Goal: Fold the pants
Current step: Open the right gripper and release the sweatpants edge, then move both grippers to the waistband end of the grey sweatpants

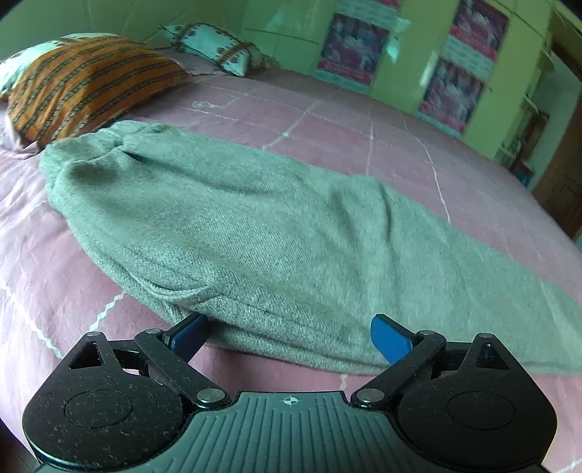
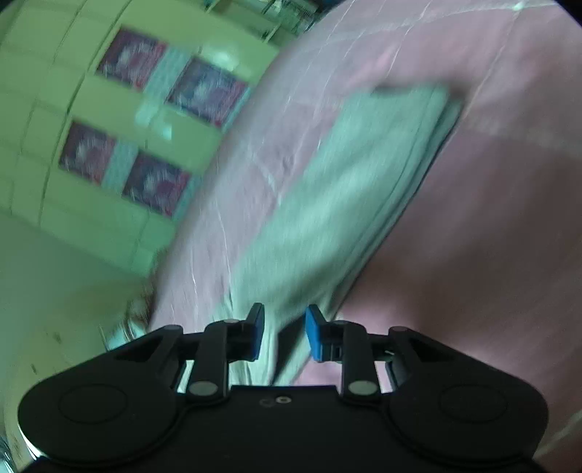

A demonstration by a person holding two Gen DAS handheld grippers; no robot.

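At the far left of the bed (image 1: pixel 327 120), an orange striped pillow (image 1: pixel 83 87) rests on the pink bedspread. A second, pale patterned pillow (image 1: pixel 214 47) lies further back and to its right, against the green wall (image 1: pixel 283 32).

The pants (image 1: pixel 254 225) are grey and lie flat on the bed in a long band. The wide end sits near the orange pillow at the left; the band narrows as it runs to the right and toward the near edge. A seam line shows along its near side.

The left gripper (image 1: pixel 291 338) hangs low over the near edge of the pants. Its blue fingers (image 1: pixel 389 342) are spread wide. The left finger sits at the fabric's near edge; contact cannot be confirmed. The right finger lies over the cloth. Nothing is pinched between them.

To the right, the wall carries dark posters (image 1: pixel 451 94) in rows, with a brown door (image 1: pixel 567 174) at the far right.

The right wrist view is tilted and blurred by motion. The pants (image 2: pixel 363 174) run away from the camera as a folded strip, its layered edge on the right side. The right gripper (image 2: pixel 284 334) is at the near end of that strip. Its blue fingers (image 2: pixel 314 334) stand apart with a moderate gap, and cloth shows within the gap. The fingers do not press on it. The posters (image 2: pixel 152 123) appear on the green wall at the left of this view.
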